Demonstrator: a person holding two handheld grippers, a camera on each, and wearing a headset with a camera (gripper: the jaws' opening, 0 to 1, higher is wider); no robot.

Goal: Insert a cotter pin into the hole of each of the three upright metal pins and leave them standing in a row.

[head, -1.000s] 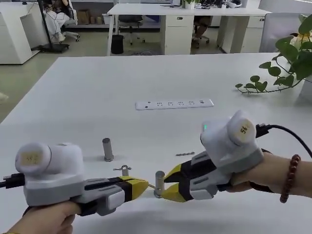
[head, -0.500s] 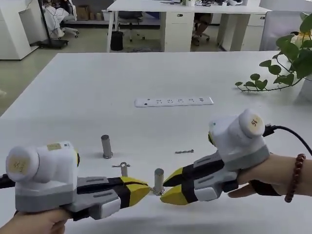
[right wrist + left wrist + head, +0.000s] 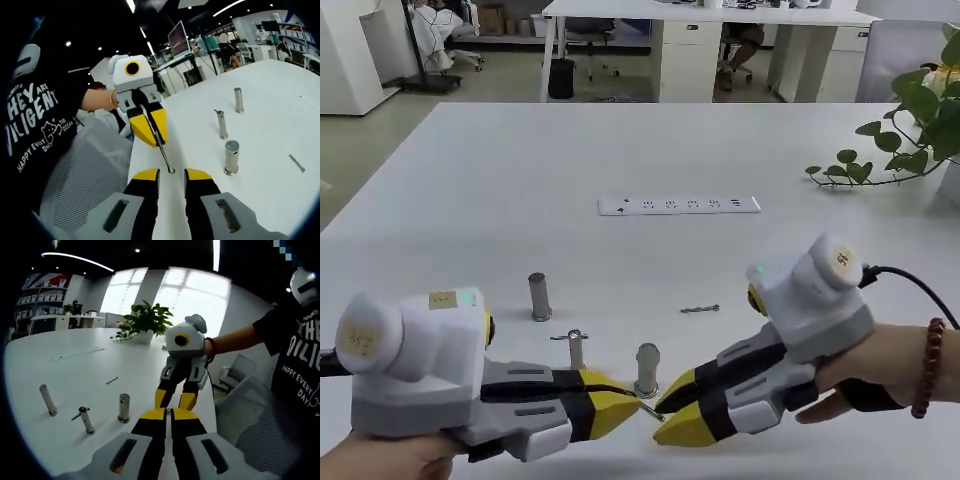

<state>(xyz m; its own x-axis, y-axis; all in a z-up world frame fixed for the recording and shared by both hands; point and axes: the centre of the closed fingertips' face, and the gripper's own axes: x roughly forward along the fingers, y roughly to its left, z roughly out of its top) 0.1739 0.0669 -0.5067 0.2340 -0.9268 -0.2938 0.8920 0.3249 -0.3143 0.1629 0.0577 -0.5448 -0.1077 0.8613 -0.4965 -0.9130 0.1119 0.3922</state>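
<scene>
Yellow jaws of my left gripper (image 3: 628, 406) clamped on a cotter pin (image 3: 160, 147) — its tip sits by the parted jaws of my right gripper (image 3: 171, 176); nearest metal pin (image 3: 647, 368) upright, lower centre, head view

White office desks (image 3: 685, 62), a rolling chair (image 3: 586, 44), pale floor (image 3: 485, 100), tall bright windows (image 3: 170, 292), ceiling strip lights (image 3: 216, 250)

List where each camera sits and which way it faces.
Head view: headset, looking down at the white table, yellow-tipped left gripper and right gripper; hands show.
Left gripper view: on the left gripper, facing the right; black-shirted torso shows.
Right gripper view: reversed, facing the left gripper's thin metal cotter pin; torso too.
Both share three upright grey metal pins.
</scene>
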